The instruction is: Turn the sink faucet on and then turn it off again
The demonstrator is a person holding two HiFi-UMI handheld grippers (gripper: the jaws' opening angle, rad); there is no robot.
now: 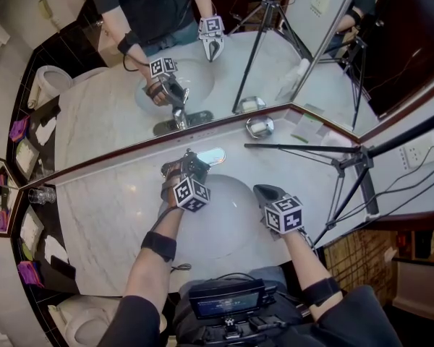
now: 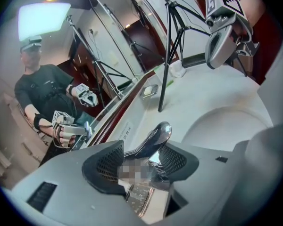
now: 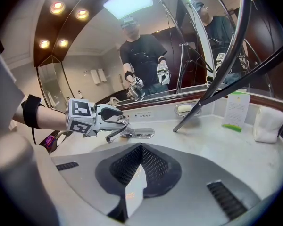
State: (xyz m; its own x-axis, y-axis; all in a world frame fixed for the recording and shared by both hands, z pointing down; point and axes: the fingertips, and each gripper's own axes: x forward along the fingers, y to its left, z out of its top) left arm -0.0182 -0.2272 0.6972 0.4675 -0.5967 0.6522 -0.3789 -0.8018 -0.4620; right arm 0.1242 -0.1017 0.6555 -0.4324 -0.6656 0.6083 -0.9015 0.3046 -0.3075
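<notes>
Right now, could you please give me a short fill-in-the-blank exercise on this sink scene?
1. The faucet lever stands between the jaws of the ___ gripper.
2. The right gripper hangs over the basin with its jaws ___.
3. The soap dish sits on the counter close to the ___.
Missing words: left; shut; mirror.

— What's the tally?
— One faucet [image 1: 211, 155], at twelve o'clock of the one sink [image 1: 231, 223].
— And the tools?
— Two: left gripper [image 1: 190, 159], right gripper [image 1: 264, 191]. One soap dish [image 1: 260, 126] at one o'clock, one tripod [image 1: 347, 166] at three.
</notes>
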